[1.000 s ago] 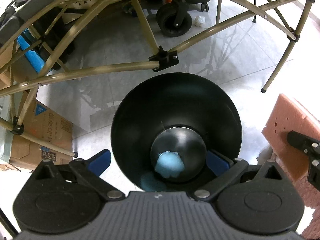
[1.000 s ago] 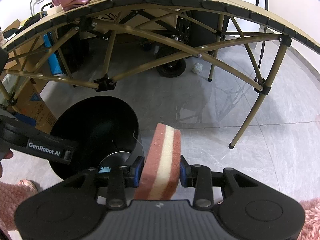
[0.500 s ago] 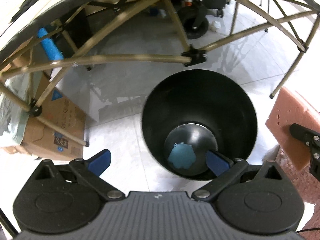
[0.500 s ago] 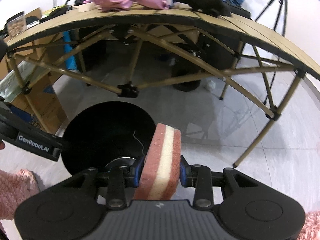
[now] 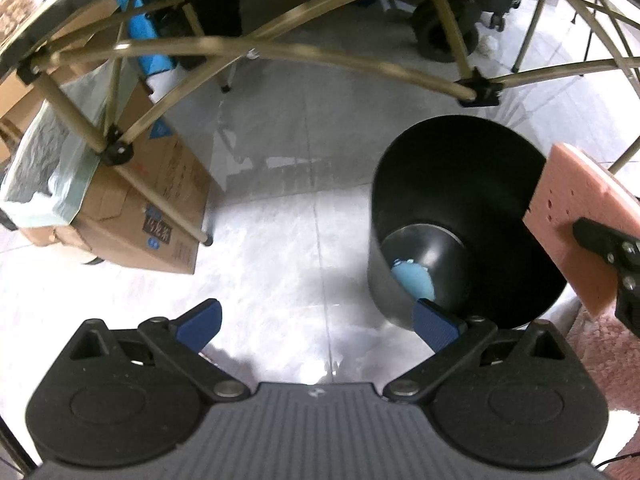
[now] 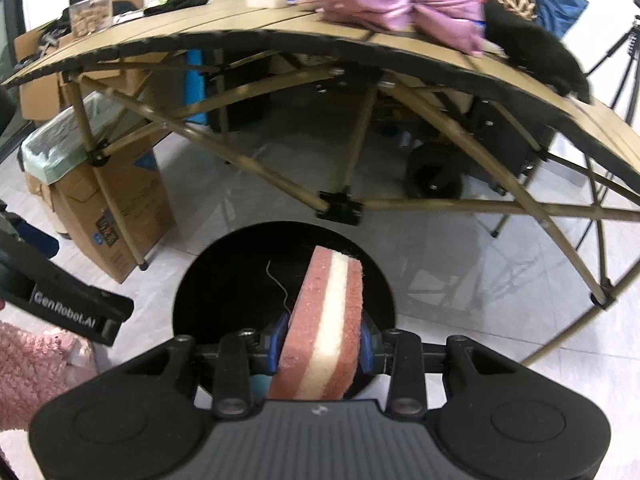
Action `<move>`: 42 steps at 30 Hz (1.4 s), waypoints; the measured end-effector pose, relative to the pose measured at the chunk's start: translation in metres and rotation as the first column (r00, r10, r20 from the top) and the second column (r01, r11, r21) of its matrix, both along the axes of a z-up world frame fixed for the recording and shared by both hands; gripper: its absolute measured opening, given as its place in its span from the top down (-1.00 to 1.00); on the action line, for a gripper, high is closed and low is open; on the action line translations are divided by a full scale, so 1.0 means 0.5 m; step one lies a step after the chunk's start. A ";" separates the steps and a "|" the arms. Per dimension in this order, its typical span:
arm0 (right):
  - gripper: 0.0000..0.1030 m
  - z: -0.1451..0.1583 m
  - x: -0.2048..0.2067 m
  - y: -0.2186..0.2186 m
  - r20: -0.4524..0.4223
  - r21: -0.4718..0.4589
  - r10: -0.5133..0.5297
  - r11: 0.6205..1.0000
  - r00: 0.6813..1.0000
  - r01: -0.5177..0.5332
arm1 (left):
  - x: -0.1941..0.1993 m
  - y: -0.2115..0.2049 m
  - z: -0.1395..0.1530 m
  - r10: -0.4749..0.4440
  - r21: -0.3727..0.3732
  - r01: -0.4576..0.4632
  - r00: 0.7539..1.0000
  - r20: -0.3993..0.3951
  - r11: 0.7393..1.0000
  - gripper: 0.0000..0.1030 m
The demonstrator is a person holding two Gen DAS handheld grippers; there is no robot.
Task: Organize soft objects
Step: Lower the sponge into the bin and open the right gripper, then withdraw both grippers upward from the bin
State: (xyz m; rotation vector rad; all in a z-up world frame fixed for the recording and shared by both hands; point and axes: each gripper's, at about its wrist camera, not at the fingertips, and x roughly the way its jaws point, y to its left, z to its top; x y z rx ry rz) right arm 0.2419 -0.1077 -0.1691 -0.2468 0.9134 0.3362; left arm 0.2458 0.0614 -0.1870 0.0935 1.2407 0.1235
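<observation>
right claw (image 6: 322,346) grips a sponge (image 6: 324,320) upright, directly above the black bin (image 6: 224,280); left claw (image 5: 316,320) hangs open, empty, beside it.

my right gripper (image 6: 322,344): clamped on pink-and-white sponge (image 6: 325,328), held on edge | sponge: over the mouth of black bin (image 6: 224,280) on the floor | left gripper (image 6: 68,308): at left edge, beside bin | folding table (image 6: 280,36): behind, purple cloth (image 6: 400,0) on top
</observation>
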 end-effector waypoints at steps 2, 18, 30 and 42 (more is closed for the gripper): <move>0.32 -0.006 0.013 0.016 -0.017 0.000 0.014 1.000 1.000 -0.014 | -0.001 0.012 -0.006 0.014 0.005 -0.014 1.000 -0.010 1.000 -1.00; 0.32 -0.074 0.106 0.094 -0.184 -0.004 0.019 1.000 0.983 -0.020 | -0.012 0.062 -0.018 0.070 0.001 -0.070 0.997 -0.037 0.998 -1.00; -0.30 -0.119 0.130 0.101 -0.285 -0.040 -0.033 0.999 0.958 0.022 | -0.011 0.075 -0.029 0.098 0.015 -0.098 0.994 -0.049 0.995 -1.00; -1.00 -0.134 0.129 0.084 -0.321 -0.075 -0.081 0.995 0.944 0.060 | -0.007 0.080 -0.043 0.127 0.043 -0.124 0.990 -0.066 0.991 -1.00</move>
